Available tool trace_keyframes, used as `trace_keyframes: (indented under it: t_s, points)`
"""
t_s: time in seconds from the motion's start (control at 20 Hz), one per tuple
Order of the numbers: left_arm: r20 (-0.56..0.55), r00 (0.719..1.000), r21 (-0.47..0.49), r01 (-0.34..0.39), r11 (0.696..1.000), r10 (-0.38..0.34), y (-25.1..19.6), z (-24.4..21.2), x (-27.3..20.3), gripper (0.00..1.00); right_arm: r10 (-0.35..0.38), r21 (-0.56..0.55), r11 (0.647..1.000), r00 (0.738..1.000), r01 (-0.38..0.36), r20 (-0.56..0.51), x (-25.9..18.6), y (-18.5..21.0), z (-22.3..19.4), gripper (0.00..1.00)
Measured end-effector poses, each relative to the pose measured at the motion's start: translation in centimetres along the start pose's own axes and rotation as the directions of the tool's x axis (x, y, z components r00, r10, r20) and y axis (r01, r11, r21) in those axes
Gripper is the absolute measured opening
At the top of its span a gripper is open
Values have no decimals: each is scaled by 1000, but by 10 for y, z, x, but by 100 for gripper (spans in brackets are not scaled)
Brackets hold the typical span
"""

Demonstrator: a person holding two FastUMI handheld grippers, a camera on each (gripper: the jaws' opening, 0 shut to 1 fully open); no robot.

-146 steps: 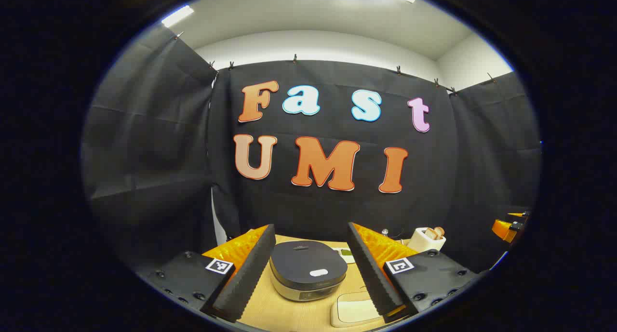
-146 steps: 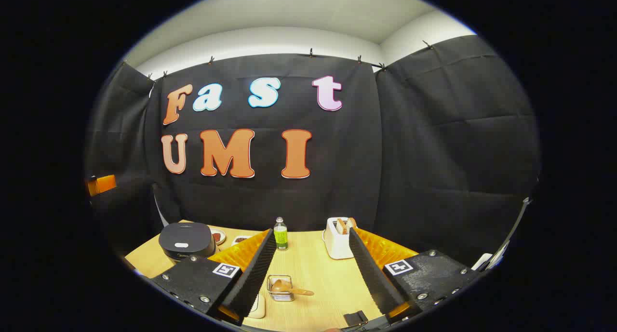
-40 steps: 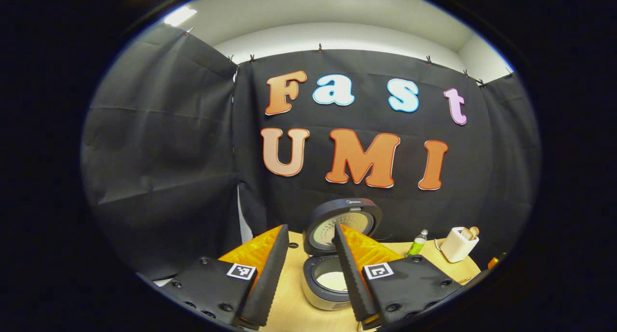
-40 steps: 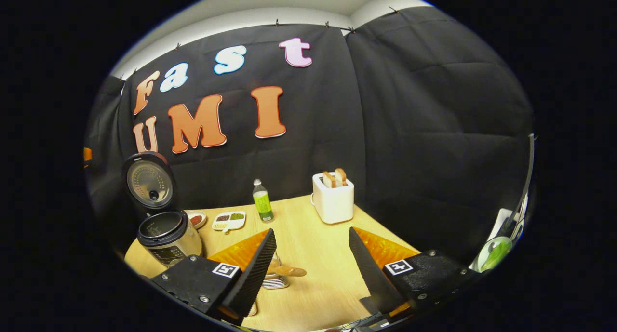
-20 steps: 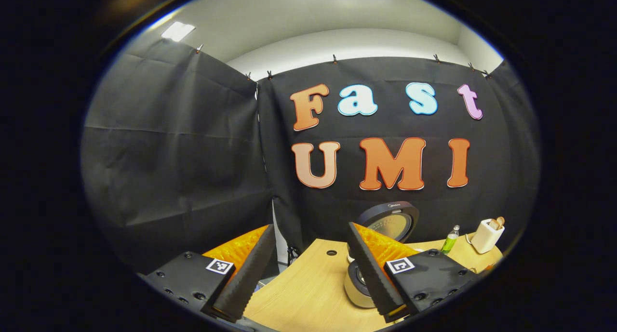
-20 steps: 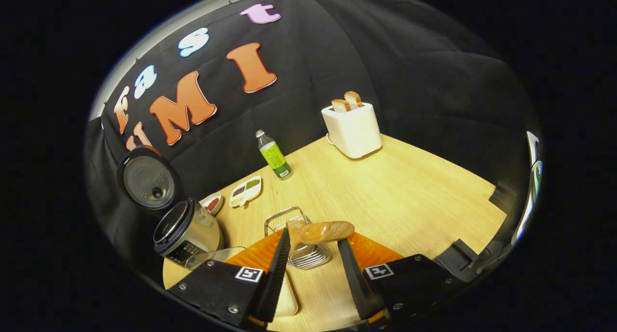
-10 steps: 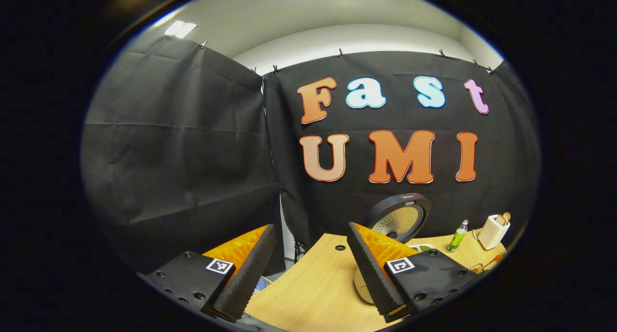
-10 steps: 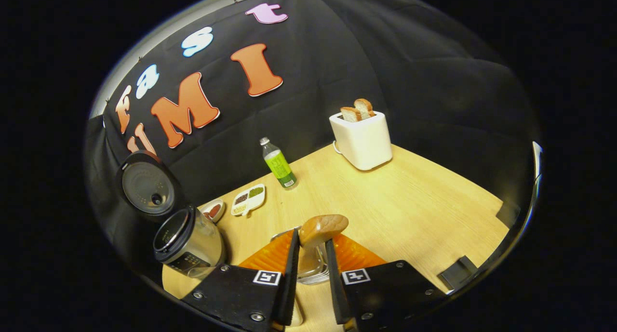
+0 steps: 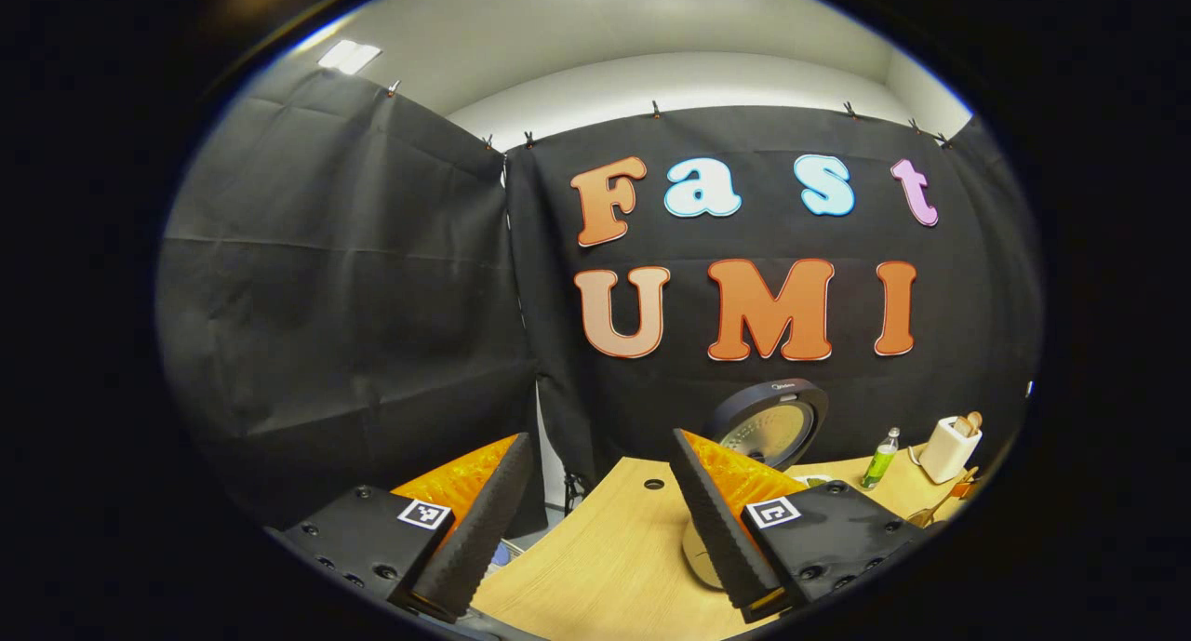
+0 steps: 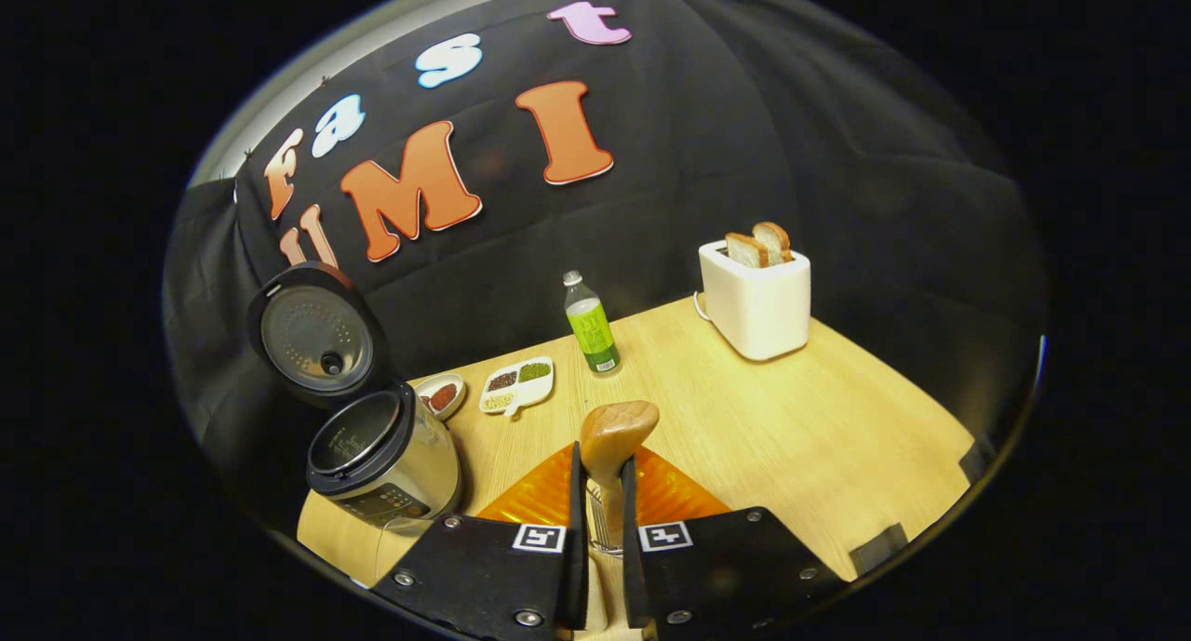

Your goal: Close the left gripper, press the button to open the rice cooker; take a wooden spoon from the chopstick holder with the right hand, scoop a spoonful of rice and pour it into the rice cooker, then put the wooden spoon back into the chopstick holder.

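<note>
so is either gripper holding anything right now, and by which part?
The right gripper is shut on the wooden spoon, gripping its handle just below the bowl. The left gripper is open and holds nothing.

My jaws clamp the brown wooden spoon (image 10: 614,436) by its handle, bowl upright. The round silver rice cooker (image 10: 386,462) stands near the bench's left edge, black lid (image 10: 314,334) raised upright.

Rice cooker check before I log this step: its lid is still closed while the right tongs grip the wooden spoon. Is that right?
Not quite. The rice cooker stands with its lid raised open, as the right gripper view shows. The right tongs do grip the wooden spoon.
</note>
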State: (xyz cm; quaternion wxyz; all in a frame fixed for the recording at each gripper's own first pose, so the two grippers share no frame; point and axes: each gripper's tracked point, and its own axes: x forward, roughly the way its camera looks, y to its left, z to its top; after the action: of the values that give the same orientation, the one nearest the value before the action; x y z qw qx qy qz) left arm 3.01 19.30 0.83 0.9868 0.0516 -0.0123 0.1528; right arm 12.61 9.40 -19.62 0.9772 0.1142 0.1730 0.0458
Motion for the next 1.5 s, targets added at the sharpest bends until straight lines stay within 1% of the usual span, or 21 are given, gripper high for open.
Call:
trace_keyframes:
  t_s: [0.2,0.35,0.55,0.65,0.7,0.75,0.8,1.0,1.2,1.35,1.5]
  points:
    - [7,1000,-11,16,1000,-16,8,1,0,98,-1,-74,997,999,5,51,-25,13,29,14]
    - [11,999,-19,39,999,-39,12,1,1,98,31,-101,995,995,-22,92,-51,36,48,14]
    - [8,997,-43,75,996,-74,18,0,8,97,71,-140,989,992,-56,104,-80,68,47,14]
    - [10,996,-52,93,994,-92,22,0,8,97,91,-159,984,992,-76,90,-91,88,37,14]
    - [13,995,-54,104,993,-103,24,0,7,97,102,-170,982,991,-87,82,-94,96,31,10]
    - [16,994,-56,113,992,-113,26,1,8,97,106,-187,978,992,-90,73,-96,103,23,14]
    - [19,992,-55,122,991,-121,28,2,9,97,102,-207,974,993,-88,57,-96,108,13,14]
    - [26,990,-32,143,989,-142,36,2,6,97,59,-265,962,998,-61,-18,-91,110,-34,14]
    - [17,989,-29,149,988,-148,39,-3,4,97,16,-308,950,995,-46,-100,-84,106,-76,14]
    - [4,990,-17,141,990,-141,43,-6,1,99,2,-328,944,993,-42,-120,-81,109,-90,15]
    - [1,990,-18,138,990,-138,45,-6,1,98,7,-297,953,988,-52,-152,-76,117,-100,14]
